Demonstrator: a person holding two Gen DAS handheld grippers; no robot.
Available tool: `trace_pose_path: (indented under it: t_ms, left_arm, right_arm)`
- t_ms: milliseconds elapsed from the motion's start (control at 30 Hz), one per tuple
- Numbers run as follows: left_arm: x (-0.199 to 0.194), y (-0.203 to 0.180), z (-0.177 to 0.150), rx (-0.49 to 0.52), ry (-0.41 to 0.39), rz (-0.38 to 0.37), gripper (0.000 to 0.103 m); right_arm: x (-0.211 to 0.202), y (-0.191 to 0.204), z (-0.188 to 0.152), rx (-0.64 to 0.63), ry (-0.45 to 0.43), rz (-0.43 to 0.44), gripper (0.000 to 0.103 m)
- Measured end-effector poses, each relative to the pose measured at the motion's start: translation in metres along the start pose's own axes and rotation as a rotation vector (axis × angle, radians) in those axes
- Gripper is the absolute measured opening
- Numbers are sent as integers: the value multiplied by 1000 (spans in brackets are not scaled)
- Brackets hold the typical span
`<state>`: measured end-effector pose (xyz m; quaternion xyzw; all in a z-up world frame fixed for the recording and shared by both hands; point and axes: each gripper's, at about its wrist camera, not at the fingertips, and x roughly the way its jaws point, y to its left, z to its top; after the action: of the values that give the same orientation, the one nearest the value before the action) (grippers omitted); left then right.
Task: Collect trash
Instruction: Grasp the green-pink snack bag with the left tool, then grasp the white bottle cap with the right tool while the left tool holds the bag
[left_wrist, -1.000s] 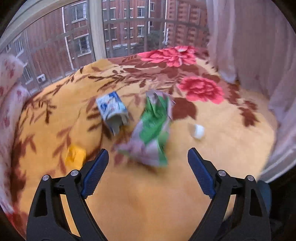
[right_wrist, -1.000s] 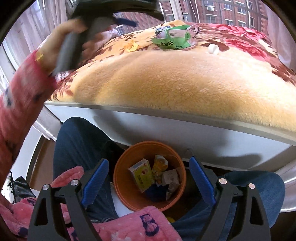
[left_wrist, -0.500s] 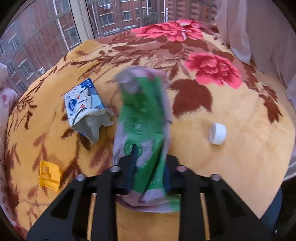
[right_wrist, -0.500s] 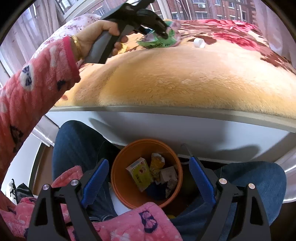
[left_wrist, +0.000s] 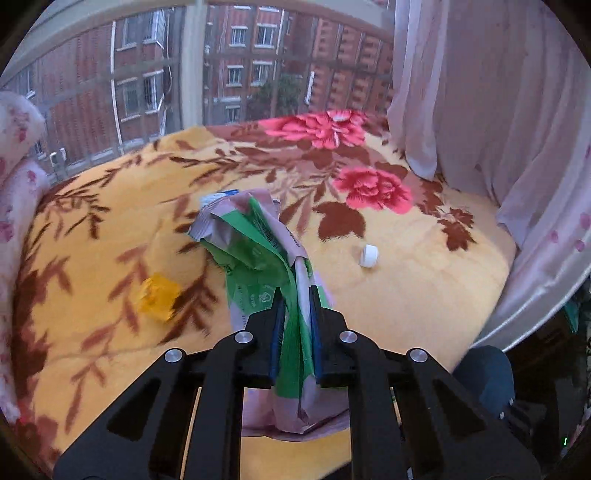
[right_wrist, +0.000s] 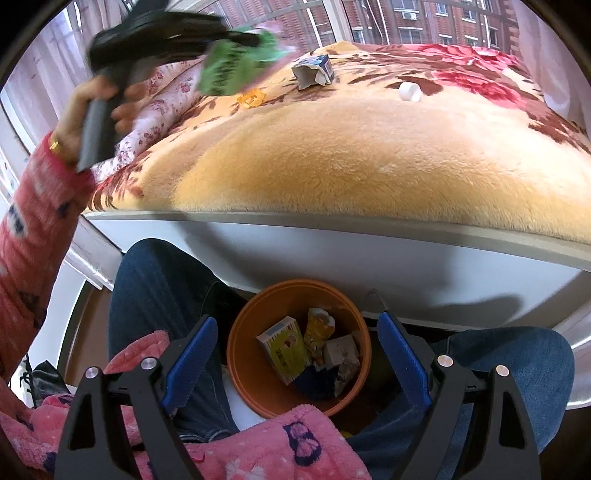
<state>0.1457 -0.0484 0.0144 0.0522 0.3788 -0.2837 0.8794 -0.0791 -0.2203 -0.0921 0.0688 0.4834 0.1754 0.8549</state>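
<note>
Left wrist – left gripper (left_wrist: 295, 314) pinches one green wrapper (left_wrist: 258, 251).

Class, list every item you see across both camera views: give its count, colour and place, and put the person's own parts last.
Green wrapper: 1, green and pale pink, clamped in the left gripper, above the blanket.
Carton: 1, white and blue, torn, on the blanket.
Yellow scrap: 1, yellow, on the blanket.
Bottle cap: 1, white, on the blanket.
Bin: 1, orange, on the floor between the knees, holding several boxes and wrappers.
Blanket: 1, yellow with red flowers, covering the ledge.
Curtain: 1, pale pink, at right.
Left gripper: 1, black, blue pads, shut.
Right gripper: 1, black, blue pads, open above the bin.
</note>
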Motion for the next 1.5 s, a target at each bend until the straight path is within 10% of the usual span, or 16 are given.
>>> trace_pose_path:
  t_ms: [700,1167,1500]
  left_arm:
    - [-117,53,-118,-154,-129,129,12]
    - [-126,55,-143,-173,-141,110,12]
    - [-125,53,-142,-167,-148,119,12]
  right_arm:
    - [-14,15,41,-82,-70,-36,87]
    - [19,-51,188,-2,-155,-276,87]
    - [93,-98,254,141,-51,-482,64]
